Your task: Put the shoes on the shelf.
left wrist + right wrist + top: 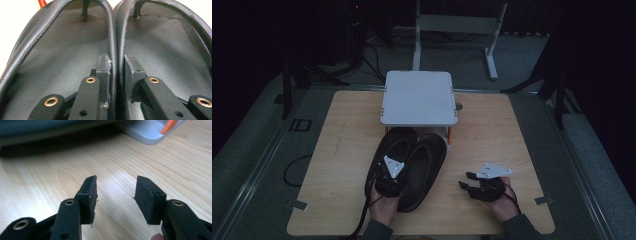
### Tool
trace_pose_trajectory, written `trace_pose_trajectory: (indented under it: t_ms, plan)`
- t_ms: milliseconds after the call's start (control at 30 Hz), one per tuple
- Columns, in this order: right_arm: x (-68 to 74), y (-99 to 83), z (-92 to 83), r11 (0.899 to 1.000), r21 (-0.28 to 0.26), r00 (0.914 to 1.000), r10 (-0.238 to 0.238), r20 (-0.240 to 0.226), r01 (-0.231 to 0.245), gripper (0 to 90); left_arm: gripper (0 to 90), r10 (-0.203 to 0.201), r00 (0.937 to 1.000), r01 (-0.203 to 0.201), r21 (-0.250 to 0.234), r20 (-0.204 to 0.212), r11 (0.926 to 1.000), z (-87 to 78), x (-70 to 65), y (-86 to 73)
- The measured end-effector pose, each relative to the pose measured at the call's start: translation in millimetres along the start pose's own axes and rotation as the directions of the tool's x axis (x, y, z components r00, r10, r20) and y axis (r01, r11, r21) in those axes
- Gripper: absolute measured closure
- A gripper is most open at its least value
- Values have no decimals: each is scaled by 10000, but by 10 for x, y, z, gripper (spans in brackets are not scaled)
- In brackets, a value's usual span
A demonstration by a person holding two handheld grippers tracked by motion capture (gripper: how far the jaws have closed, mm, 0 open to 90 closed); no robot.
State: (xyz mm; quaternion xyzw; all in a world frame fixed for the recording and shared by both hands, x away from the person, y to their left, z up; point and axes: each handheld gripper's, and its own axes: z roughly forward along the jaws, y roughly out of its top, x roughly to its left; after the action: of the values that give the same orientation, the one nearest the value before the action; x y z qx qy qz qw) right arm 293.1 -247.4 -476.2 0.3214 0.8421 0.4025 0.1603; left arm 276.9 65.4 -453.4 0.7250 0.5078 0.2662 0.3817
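Two black slippers lie side by side on the wooden table (342,150), toes toward a low grey stand (418,97). These are the left slipper (394,142) and the right slipper (429,160). My left gripper (402,170) sits over their heel ends. In the left gripper view it (117,72) is shut on the two touching inner rims, with the left slipper (62,50) and the right slipper (162,50) on either side. My right gripper (464,181) is to the right of the slippers, low over bare wood. It (116,195) is open, with nothing between its pads.
The grey stand has orange legs (170,126) and its base plate (147,130) lies ahead of my right gripper. A dark blurred band (50,132) crosses the top of the right gripper view. Cables lie on the floor (292,170) left of the table.
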Motion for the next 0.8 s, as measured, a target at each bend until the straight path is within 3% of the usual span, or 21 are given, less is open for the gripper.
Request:
trace_pose_trajectory:
  t_ms: [800]
  plan:
    - [-23,-33,32,9998,77,9998,156,105,-156,486,756,-464,9976,445,-383,-512,9983,349,-92,274]
